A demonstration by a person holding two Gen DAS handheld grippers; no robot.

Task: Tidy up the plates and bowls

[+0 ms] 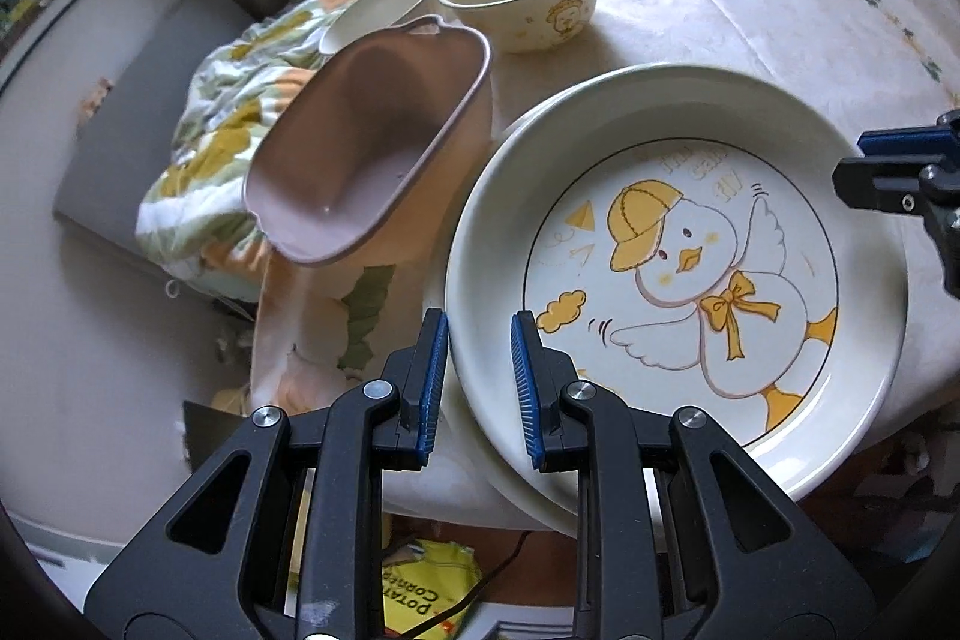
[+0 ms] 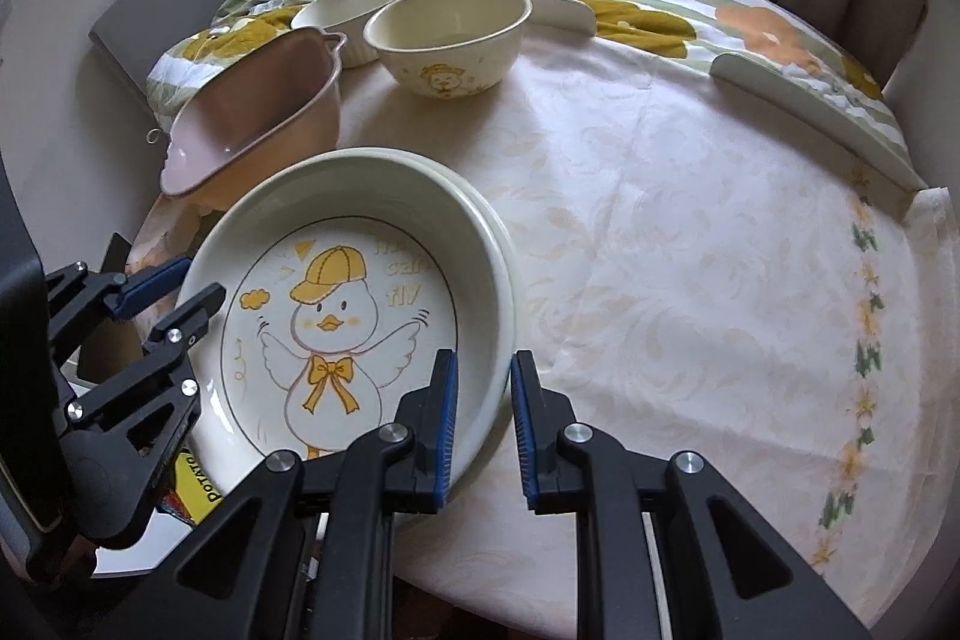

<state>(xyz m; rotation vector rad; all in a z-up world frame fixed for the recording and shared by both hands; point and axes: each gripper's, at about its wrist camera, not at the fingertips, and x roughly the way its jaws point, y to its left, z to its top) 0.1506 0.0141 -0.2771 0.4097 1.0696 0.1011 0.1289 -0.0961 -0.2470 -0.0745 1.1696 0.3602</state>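
A cream deep plate with a yellow-capped duck (image 1: 678,250) (image 2: 336,316) sits at the near left edge of the table. Just under it shows the rim of a second plate (image 1: 528,496) (image 2: 501,250). My left gripper (image 1: 480,319) (image 2: 198,280) is shut on the duck plate's left rim, one pad inside and one outside. At the opposite rim my right gripper (image 2: 483,357) (image 1: 852,157) is shut the same way. Whether the lower plate's rim is also pinched I cannot tell.
A pink oval dish (image 1: 360,148) (image 2: 252,112) leans tilted at the table's left edge, close to the plate. Behind it stand a cream bowl with a bear (image 2: 447,34) and a ribbed white bowl (image 2: 348,4). A white plate (image 2: 810,100) lies far right on the tablecloth (image 2: 690,250).
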